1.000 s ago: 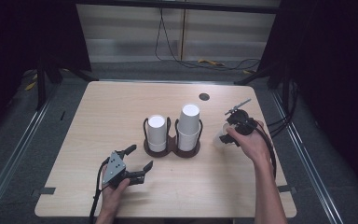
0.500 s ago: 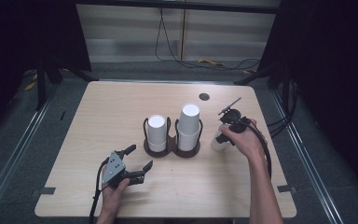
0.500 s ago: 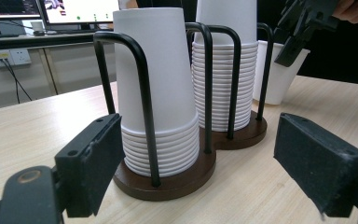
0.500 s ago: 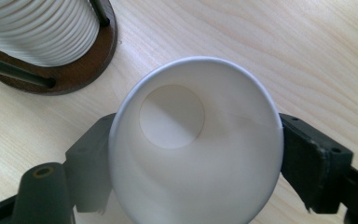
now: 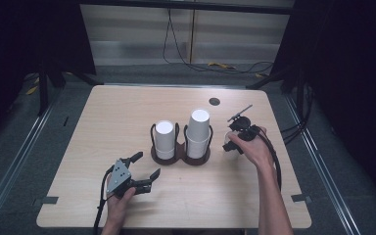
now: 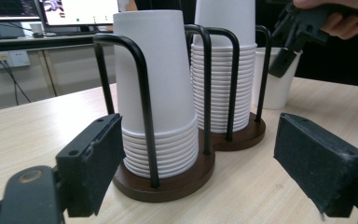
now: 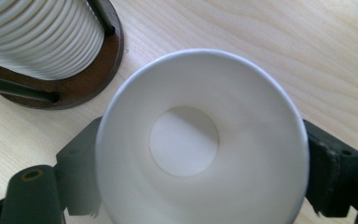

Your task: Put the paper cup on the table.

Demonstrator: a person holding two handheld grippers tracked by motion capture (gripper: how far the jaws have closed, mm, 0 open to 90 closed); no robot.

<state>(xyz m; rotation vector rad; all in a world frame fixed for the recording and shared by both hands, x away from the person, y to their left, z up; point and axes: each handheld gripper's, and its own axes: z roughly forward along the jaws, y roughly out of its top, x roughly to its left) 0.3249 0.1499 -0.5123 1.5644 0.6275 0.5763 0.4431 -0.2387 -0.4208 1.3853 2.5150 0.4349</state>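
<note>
A dark wooden double holder [image 5: 181, 157] with black wire loops carries two stacks of white paper cups: a shorter left stack [image 5: 165, 139] and a taller right stack [image 5: 199, 128]. Just right of it, my right gripper [image 5: 232, 139] is shut on a single white cup [image 5: 231, 147]. In the right gripper view this cup [image 7: 200, 140] stands mouth up and empty between the jaws, beside the holder base [image 7: 74, 88]. My left gripper [image 5: 147, 164] is open near the table's front left. It faces the left stack [image 6: 156, 70], and the single cup [image 6: 279, 79] stands behind the holder.
The light wooden table [image 5: 117, 112] has a small dark round hole [image 5: 214, 101] at its back right. Cables lie on the floor beyond the far edge. Monitors [image 6: 81, 9] stand behind the table in the left gripper view.
My right hand has moved the single cup slightly left and down, closer to the holder. The left gripper has stayed where it was, open.
</note>
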